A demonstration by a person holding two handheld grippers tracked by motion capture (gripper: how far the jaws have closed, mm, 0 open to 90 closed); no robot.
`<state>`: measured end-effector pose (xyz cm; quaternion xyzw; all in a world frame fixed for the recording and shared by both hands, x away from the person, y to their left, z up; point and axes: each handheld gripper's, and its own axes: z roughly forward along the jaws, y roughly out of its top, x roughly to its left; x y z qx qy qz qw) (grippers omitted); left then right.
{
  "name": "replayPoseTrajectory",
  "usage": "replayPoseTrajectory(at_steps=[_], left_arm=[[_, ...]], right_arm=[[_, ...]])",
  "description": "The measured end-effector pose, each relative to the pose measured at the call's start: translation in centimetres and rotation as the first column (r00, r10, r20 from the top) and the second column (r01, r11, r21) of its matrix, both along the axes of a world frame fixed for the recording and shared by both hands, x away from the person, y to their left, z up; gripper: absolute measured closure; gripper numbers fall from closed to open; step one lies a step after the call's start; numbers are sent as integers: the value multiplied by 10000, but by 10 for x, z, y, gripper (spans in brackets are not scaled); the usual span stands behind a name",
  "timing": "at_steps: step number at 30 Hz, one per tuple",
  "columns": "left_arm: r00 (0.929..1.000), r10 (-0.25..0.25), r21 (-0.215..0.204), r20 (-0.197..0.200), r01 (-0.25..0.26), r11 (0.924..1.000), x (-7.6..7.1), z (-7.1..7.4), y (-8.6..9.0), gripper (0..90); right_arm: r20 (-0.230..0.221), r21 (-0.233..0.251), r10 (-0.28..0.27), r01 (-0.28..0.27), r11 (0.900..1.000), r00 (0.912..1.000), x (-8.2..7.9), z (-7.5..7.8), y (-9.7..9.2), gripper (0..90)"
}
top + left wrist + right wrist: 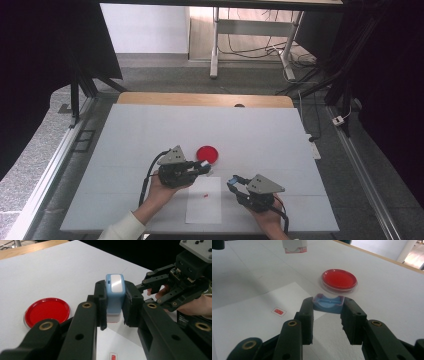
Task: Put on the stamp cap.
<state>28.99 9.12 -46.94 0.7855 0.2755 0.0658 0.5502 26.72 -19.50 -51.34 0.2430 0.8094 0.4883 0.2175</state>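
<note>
My left gripper is shut on a small stamp with a light blue body, a white top and a white base, held upright above the table. Its red-edged underside hangs over the paper in the right gripper view. My right gripper is shut on a shallow blue cap, hollow side up, just off the paper's right edge. A red stamped mark sits on the white paper sheet between the two grippers.
A round red dish lies on the white table just beyond the left gripper. The wooden far edge runs along the back. Black curtains and desk legs stand beyond.
</note>
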Motion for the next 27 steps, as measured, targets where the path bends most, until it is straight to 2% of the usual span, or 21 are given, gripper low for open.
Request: replayPoseTrajectory(at_steps=[27], left_arm=[[10000, -75, -30, 24, 75, 10000, -1, 0, -6, 747]], right_arm=[[83, 8, 389, -389, 9992, 9992, 0, -1, 27, 631]])
